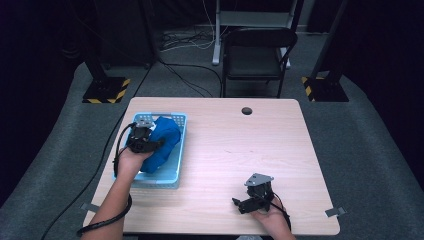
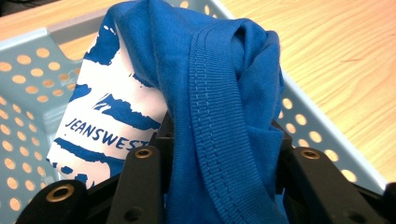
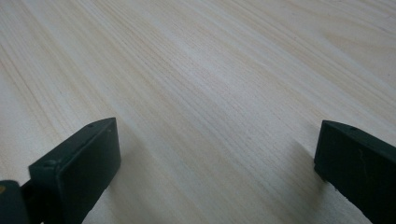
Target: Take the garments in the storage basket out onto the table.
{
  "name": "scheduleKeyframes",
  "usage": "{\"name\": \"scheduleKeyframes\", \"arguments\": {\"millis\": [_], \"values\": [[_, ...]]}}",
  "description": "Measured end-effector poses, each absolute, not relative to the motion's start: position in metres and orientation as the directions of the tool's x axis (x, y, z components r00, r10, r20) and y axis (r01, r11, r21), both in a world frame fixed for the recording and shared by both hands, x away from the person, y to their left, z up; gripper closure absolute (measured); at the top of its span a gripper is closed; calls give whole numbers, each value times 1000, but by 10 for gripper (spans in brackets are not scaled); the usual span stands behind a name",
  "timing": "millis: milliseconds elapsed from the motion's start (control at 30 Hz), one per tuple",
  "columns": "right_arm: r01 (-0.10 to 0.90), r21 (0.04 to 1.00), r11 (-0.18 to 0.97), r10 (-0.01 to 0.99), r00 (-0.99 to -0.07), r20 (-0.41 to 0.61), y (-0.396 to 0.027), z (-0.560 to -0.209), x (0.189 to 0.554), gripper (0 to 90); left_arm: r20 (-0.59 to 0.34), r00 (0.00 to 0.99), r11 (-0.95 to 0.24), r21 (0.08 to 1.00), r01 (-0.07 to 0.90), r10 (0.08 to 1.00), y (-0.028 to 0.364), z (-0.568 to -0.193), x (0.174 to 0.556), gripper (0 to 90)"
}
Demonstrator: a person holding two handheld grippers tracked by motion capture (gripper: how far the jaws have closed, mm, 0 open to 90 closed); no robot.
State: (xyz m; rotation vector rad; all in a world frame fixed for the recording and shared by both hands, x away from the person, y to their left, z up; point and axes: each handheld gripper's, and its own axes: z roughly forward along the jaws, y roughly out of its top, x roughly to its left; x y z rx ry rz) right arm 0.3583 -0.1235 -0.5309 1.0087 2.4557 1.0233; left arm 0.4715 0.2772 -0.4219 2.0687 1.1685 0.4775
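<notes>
Bench: I see a pale wood-grain rectangular bench [image 1: 225,150] with a small dark round hole [image 1: 246,111] near the middle of its far edge.
Basket: a light blue perforated plastic basket [image 1: 172,172] sits by the bench's left edge, running from near the far-left corner toward the near edge.
Cloth: a bright blue knit cotton garment [image 1: 162,142] with a ribbed stitched hem and a white printed patch reading "JEANSWEST" lies bunched in the basket; in the left gripper view the garment [image 2: 224,93] rises above the basket wall [image 2: 28,60].
Left tongs: my left tongs [image 1: 150,145] are over the basket, held by the left hand [image 1: 129,162]. Their jaws stand a moderate way apart with a thick fold of the blue garment pinched between them, the hem draping down over the jaws.
Right tongs: my right tongs [image 1: 235,202] rest low near the bench's near edge, toward the right, in the right hand [image 1: 270,217]. Their jaws [image 3: 219,154] are spread wide over bare wood and hold nothing.
Beyond the bench: a black folding chair [image 1: 257,55] stands past the far edge on grey carpet.
</notes>
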Motion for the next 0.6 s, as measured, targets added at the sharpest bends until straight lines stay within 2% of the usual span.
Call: {"name": "scheduleKeyframes", "arguments": {"millis": [600], "values": [[494, 711, 501, 704, -710, -3, -123, -531, 358, 0, 3, 557, -352, 778, 521, 830, 267, -399, 458, 614]]}}
